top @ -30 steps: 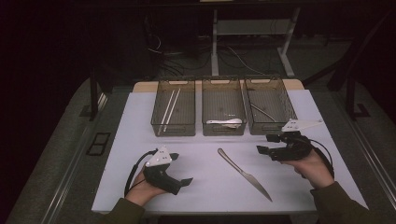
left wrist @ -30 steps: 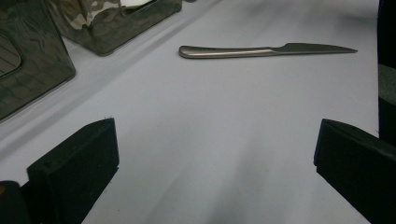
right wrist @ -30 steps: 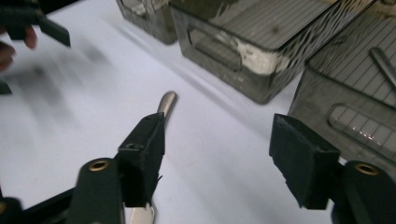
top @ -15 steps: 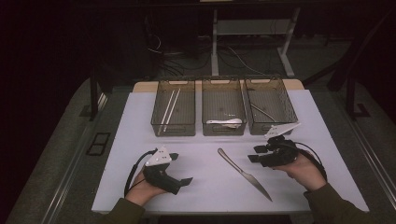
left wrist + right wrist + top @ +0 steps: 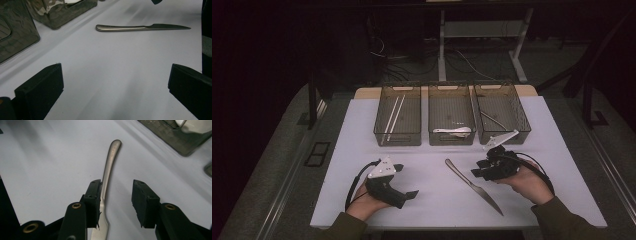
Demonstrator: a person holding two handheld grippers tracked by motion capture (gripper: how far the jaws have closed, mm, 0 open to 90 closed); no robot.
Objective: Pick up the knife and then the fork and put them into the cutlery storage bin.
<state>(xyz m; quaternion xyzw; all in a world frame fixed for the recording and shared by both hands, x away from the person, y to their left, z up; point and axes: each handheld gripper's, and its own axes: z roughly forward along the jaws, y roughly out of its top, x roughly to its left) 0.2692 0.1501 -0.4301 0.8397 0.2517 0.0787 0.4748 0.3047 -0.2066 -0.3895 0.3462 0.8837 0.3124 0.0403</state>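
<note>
Your right gripper (image 5: 477,172) sat low over the white tabletop (image 5: 432,200), its jaws set on either side of the long, flat silver metal table knife (image 5: 473,186). In the right gripper view, the left black pad (image 5: 93,200) lay against the knife's edge (image 5: 106,182), where handle meets blade, while the right pad (image 5: 145,202) stood apart from it. The jaws had just been closing with the knife between them, and they were not yet pinching it. The knife lay flat on the table, in front of the three smoky clear plastic bins (image 5: 451,114). Your left gripper (image 5: 404,187) rested on the table well to the left, its jaws spread wide with nothing between them, pointing toward the knife (image 5: 140,27).
</note>
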